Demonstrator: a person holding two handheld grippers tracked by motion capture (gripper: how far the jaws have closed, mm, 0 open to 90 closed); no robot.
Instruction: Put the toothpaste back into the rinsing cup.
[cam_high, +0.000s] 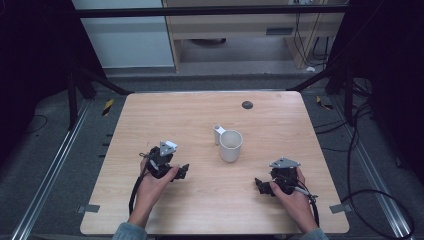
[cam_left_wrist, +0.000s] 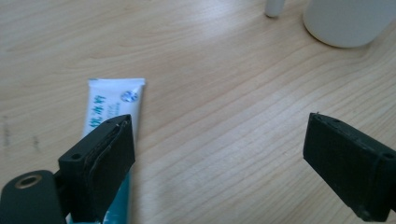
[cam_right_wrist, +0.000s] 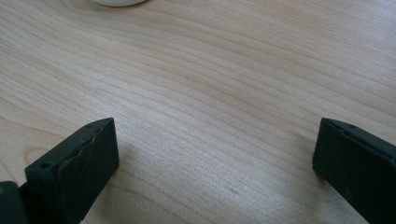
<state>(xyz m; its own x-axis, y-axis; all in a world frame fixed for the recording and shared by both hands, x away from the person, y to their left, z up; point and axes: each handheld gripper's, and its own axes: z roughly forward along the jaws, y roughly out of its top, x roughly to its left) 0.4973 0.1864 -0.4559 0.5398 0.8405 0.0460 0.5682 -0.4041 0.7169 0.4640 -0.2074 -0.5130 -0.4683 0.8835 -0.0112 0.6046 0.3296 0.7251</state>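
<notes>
A white cup (cam_high: 230, 145) stands upright near the middle of the wooden table (cam_high: 200, 115). In the left gripper view its base (cam_left_wrist: 348, 21) is at the top right. A small white upright piece (cam_high: 218, 134) sits at the cup's far left side; I cannot tell whether it is joined to it. A white and teal toothpaste tube (cam_left_wrist: 114, 105) lies flat on the wood, its near part hidden under my left gripper's left jaw. My left gripper (cam_high: 181, 171) (cam_left_wrist: 219, 140) is open, with bare wood between the jaws. My right gripper (cam_high: 261, 185) (cam_right_wrist: 215, 140) is open over bare wood, to the near right of the cup.
A small black round disc (cam_high: 247, 104) is set into the table's far side. Black frame bars (cam_high: 100, 82) and cables (cam_high: 360, 150) run on the floor around the table. Both hands rest low near the table's front edge.
</notes>
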